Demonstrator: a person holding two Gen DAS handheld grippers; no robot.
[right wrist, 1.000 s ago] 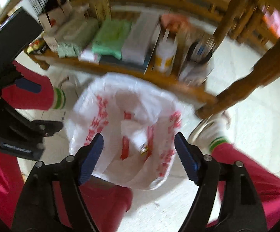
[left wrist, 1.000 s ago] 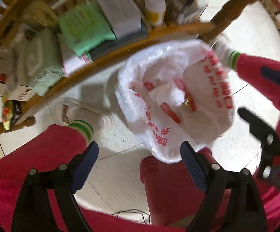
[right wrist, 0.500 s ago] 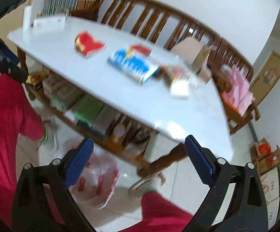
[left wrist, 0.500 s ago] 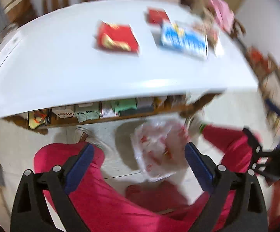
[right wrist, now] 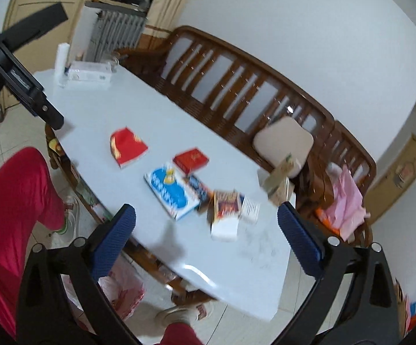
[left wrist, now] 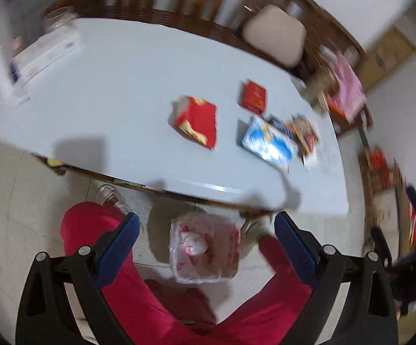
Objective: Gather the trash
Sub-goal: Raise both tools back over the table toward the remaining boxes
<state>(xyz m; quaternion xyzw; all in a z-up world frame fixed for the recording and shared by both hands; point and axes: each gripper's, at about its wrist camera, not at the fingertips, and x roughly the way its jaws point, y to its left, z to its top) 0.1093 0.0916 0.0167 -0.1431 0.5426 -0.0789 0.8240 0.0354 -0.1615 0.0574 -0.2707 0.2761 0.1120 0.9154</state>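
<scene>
Red-printed plastic trash bag (left wrist: 205, 251) sits on the floor under the white bench (left wrist: 116, 100), between the person's red-trousered legs. Wrappers and a red packet (right wrist: 129, 151) lie on top. Left claw (left wrist: 205, 247) and right claw (right wrist: 206, 240) gape wide, empty, the right having just spread further.

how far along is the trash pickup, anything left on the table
Done: the white bag on the floor between the person's feet already holds some trash. In hand: nothing; the left gripper and right gripper are both open and empty, jaws having just been opening. Left: the table holds a red packet, a red box, a blue-and-white pack and a few smaller wrappers.
</scene>
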